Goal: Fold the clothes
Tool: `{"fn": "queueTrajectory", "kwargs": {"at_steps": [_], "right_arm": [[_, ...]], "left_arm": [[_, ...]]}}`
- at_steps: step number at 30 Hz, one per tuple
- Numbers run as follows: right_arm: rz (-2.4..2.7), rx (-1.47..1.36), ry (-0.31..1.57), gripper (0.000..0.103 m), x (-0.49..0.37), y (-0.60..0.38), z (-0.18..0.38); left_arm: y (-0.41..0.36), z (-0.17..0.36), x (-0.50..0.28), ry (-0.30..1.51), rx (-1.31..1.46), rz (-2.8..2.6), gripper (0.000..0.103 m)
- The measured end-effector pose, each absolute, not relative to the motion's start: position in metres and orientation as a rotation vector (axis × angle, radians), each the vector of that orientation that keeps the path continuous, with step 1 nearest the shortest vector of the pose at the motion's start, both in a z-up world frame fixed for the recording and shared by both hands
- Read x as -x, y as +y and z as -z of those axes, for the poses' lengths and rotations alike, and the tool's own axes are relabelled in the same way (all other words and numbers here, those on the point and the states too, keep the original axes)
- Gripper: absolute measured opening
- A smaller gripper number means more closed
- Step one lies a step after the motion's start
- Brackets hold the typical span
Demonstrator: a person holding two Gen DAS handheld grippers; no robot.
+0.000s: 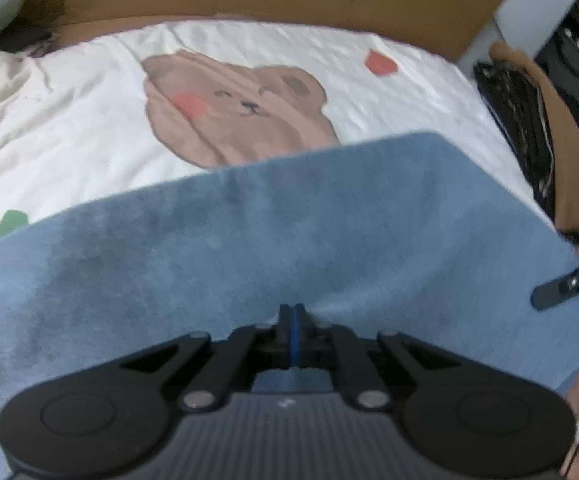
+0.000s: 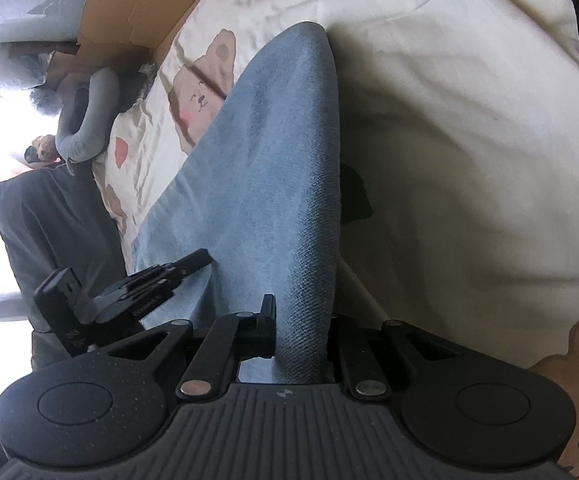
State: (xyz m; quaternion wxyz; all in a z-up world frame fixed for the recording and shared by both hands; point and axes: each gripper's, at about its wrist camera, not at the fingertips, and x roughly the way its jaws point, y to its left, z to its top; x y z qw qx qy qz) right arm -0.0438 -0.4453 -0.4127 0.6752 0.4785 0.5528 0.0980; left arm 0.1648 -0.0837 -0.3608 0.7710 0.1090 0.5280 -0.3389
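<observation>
The blue denim garment [image 1: 289, 240] lay spread flat on the cream bed sheet printed with a brown bear [image 1: 89, 128]. The left claw [image 1: 292, 320] was pinched fully together at the garment's near edge; whether cloth was caught between its fingers could not be told. The right claw [image 2: 295, 320] clamped a raised fold of the same denim [image 2: 273, 184]. No brand, label or writing was legible.

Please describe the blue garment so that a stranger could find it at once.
Look at the white bedsheet printed with a brown bear. The blue garment lies across it, below the bear. It is the only plain blue, denim-like cloth there.
</observation>
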Motion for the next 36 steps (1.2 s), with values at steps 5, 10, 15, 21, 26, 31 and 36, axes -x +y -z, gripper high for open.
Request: {"fn": "queueTrajectory", "kwargs": {"at_steps": [5,10,15,21,26,31,36], "right_arm": [[-0.157,-1.124,1.213,0.035,0.044,-0.452,0.422],[-0.132,-1.109,1.197,0.035,0.034,-0.455,0.427],[-0.123,-1.100,1.186,0.035,0.027,-0.457,0.434],[-0.133,-1.113,1.173,0.035,0.027,-0.458,0.435],[-0.137,-1.117,1.166,0.035,0.027,-0.460,0.436],[-0.142,-1.121,1.159,0.035,0.027,-0.461,0.436],[-0.118,-1.109,1.149,0.035,0.026,-0.462,0.435]], "left_arm": [[-0.076,0.368,-0.164,1.166,-0.202,0.725,0.011],[-0.074,0.365,-0.158,1.152,-0.202,0.724,0.013],[-0.078,0.374,-0.154,1.139,-0.247,0.717,0.017],[-0.086,0.376,-0.152,1.100,-0.311,0.735,0.018],[-0.083,0.366,-0.159,1.056,-0.282,0.695,0.012],[-0.089,0.372,-0.177,1.071,-0.275,0.700,0.011],[-0.095,0.376,-0.195,1.036,-0.251,0.673,0.003]]}}
